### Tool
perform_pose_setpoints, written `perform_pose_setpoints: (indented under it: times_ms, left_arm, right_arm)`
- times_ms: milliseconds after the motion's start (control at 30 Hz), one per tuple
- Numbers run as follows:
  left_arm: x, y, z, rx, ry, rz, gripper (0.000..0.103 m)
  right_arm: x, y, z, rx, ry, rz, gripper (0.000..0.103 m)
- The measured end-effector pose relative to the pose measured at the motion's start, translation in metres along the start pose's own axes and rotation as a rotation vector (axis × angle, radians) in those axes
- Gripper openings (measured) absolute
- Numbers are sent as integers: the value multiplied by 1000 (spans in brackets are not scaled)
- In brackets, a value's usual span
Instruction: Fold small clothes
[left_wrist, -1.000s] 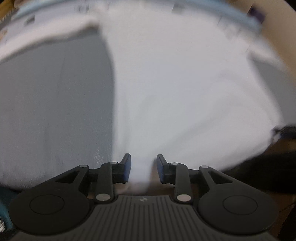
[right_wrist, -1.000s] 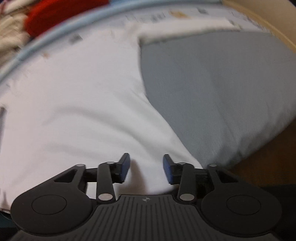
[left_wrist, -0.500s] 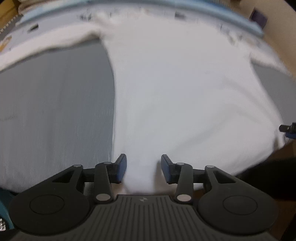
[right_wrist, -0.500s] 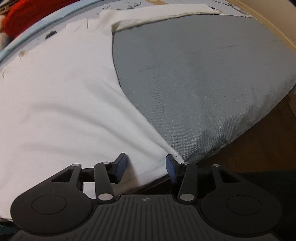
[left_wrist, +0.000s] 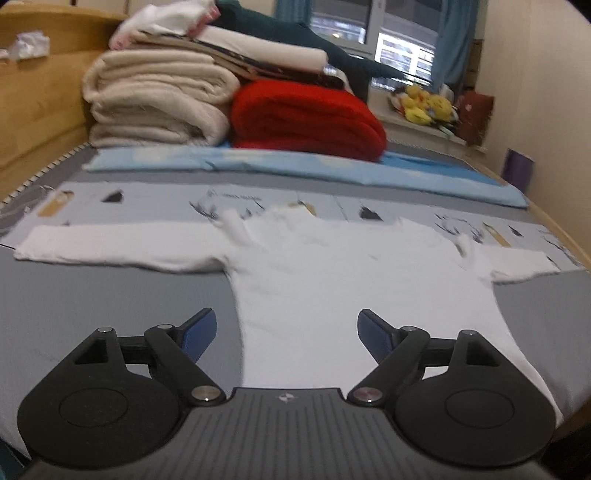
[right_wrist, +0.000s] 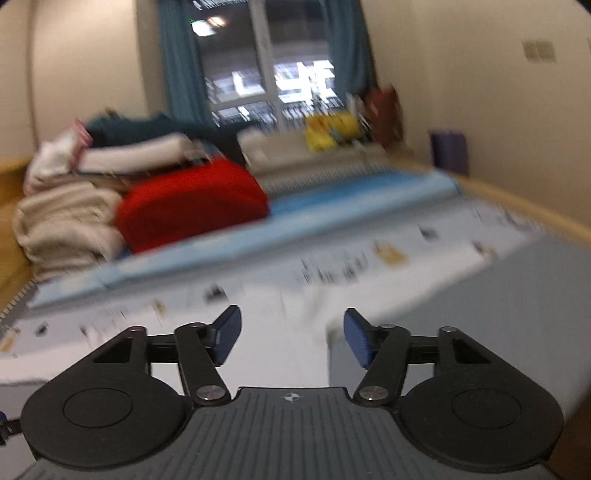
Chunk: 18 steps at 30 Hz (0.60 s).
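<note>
Left gripper (left_wrist: 286, 328): jaws spread wide, nothing between them; raised above the near hem of the shirt, blue pads clear of the cloth.
Right gripper (right_wrist: 291, 338): jaws likewise parted and holding nothing; it hangs over the shirt's right side, where white cloth meets grey.
White shirt (left_wrist: 343, 291): long-sleeved, spread flat on the grey bed cover (left_wrist: 92, 306), collar toward the far end. The left sleeve (left_wrist: 110, 245) runs straight out sideways; the right sleeve (left_wrist: 517, 264) reaches nearly to the bed's right edge. The near hem is cut off behind the left gripper body.
Open room: bare grey cover lies to the left of the shirt body and in a smaller patch at its right.
Patterned sheet (left_wrist: 155, 201): pale strip with small dark marks, just beyond the sleeves and collar.
Blue fold (left_wrist: 369, 168): band of light-blue bedding across the bed, beyond the patterned strip.
Far stack: cream blankets (left_wrist: 155, 96) beside a red blanket (left_wrist: 306, 122), with further garments piled on top.
Hard to make out: the right wrist view is motion-blurred, so the shirt edge there is indistinct; the yellow items (left_wrist: 424, 103) on the window sill cannot be identified.
</note>
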<state>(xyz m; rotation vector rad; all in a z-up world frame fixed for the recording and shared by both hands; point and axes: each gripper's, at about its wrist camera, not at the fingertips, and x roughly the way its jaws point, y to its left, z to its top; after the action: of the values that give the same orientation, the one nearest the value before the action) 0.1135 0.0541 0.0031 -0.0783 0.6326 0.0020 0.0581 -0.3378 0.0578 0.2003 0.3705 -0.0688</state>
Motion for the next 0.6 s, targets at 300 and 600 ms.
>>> perform_pose_setpoints:
  times_ms: [300,600]
  left_arm:
    - [9,4,28,23,-17,61,88]
    - [84,42,123,73,-80,121,84]
  right_arm:
    - [69,-10,-14,-105,52,19,80]
    - [85,6,-23,-46,85,5,80]
